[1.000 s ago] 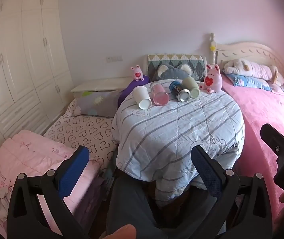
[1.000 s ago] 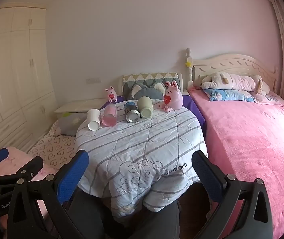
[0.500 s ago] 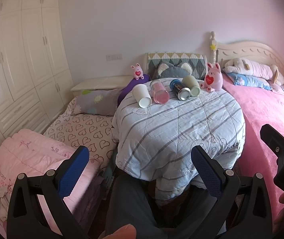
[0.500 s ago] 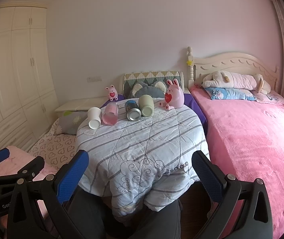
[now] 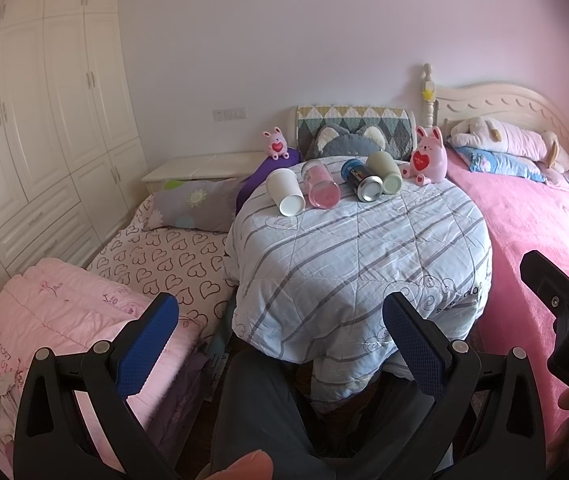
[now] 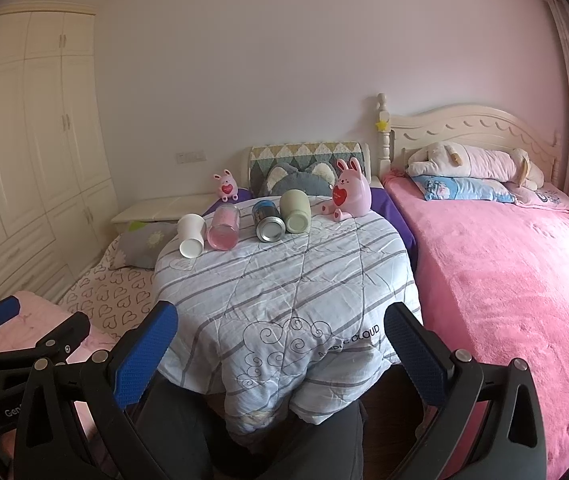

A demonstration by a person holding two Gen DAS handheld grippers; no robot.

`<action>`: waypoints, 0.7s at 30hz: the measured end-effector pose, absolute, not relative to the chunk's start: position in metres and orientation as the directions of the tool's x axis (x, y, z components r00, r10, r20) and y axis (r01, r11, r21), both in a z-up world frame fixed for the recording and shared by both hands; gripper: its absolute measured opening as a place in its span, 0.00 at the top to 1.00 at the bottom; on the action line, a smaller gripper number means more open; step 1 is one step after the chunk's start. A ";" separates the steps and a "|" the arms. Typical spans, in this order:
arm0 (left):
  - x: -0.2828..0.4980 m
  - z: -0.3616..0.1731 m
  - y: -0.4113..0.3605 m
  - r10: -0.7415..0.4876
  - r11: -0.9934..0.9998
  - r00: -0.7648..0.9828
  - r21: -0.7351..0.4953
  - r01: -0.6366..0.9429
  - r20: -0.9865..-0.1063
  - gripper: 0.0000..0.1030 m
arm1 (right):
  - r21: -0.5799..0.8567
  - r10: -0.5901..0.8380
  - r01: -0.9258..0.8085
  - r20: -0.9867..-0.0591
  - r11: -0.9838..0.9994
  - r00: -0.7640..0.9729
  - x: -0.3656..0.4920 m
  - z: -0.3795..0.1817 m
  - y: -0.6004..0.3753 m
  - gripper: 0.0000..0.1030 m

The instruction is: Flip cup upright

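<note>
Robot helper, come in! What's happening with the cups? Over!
Left gripper open, right gripper open, both empty. Four cups on the quilted table, all on their sides: white, pink, blue, green. Nothing blocking.

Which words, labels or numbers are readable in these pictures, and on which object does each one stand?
"CLOUD": printed on the striped quilt, front edge; the letters before it are creased, unreadable.
"Gen": on the left gripper, cut off.
"DA": on the right gripper, cut off.
Blue can label: too blurred.
Pink blanket lettering: unreadable.
</note>
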State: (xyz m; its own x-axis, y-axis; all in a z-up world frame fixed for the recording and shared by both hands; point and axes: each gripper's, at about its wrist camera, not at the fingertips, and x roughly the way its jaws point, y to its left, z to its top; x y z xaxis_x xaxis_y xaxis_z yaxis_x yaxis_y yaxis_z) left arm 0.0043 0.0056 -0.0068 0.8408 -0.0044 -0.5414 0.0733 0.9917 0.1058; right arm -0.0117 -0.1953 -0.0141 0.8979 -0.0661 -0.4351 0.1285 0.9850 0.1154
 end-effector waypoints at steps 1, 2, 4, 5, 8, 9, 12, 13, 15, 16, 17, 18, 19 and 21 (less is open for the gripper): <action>0.005 -0.007 0.006 -0.004 0.992 0.841 0.106 0.073 -0.542 0.00 | 0.114 -0.066 0.128 -0.437 0.985 0.897 -0.011 -0.014 -0.195 0.00; 0.005 -0.009 0.006 -0.004 0.992 0.840 0.106 0.073 -0.542 0.00 | 0.112 -0.067 0.128 -0.438 0.985 0.896 -0.010 -0.014 -0.194 0.00; 0.006 -0.016 0.006 -0.002 0.992 0.838 0.105 0.071 -0.545 0.00 | 0.113 -0.063 0.125 -0.438 0.986 0.897 -0.010 -0.015 -0.195 0.00; 0.008 -0.018 0.007 -0.002 0.992 0.837 0.104 0.070 -0.547 0.00 | 0.110 -0.061 0.121 -0.441 0.987 0.895 -0.008 -0.015 -0.194 0.00; 0.019 -0.023 0.007 0.011 0.993 0.829 0.106 0.059 -0.559 0.00 | 0.096 -0.054 0.109 -0.449 0.989 0.892 0.004 -0.014 -0.192 0.00; 0.025 -0.025 0.007 0.014 0.993 0.825 0.105 0.055 -0.565 0.00 | 0.093 -0.054 0.107 -0.452 0.990 0.890 0.010 -0.013 -0.190 0.00; 0.048 -0.030 0.008 0.040 0.993 0.809 0.116 0.035 -0.587 0.00 | 0.086 -0.049 0.101 -0.471 0.991 0.881 0.035 -0.012 -0.191 0.00; 0.056 -0.031 0.008 0.048 0.993 0.803 0.118 0.028 -0.593 0.00 | 0.086 -0.044 0.097 -0.480 0.992 0.876 0.045 -0.013 -0.192 0.00; 0.078 -0.033 0.008 0.062 0.992 0.787 0.124 0.019 -0.614 0.00 | 0.079 -0.041 0.092 -0.501 0.993 0.865 0.065 -0.014 -0.193 0.00; 0.089 -0.034 0.007 0.067 0.992 0.780 0.125 0.014 -0.622 0.00 | 0.073 -0.039 0.090 -0.518 0.993 0.855 0.079 -0.015 -0.194 0.00; 0.098 -0.035 0.007 0.071 0.992 0.776 0.126 0.011 -0.626 0.00 | 0.070 -0.038 0.088 -0.532 0.994 0.846 0.091 -0.016 -0.195 0.00; 0.109 -0.035 0.006 0.077 0.992 0.772 0.127 0.006 -0.631 0.00 | 0.069 -0.036 0.087 -0.543 0.994 0.839 0.101 -0.017 -0.197 0.00; 0.122 -0.035 0.005 0.083 0.992 0.766 0.130 0.000 -0.638 0.00 | 0.070 -0.031 0.084 -0.556 0.994 0.831 0.115 -0.017 -0.200 0.00; 0.148 -0.036 0.003 0.087 0.992 0.751 0.128 -0.003 -0.654 0.00 | 0.063 -0.032 0.085 -0.583 0.994 0.812 0.141 -0.020 -0.205 0.00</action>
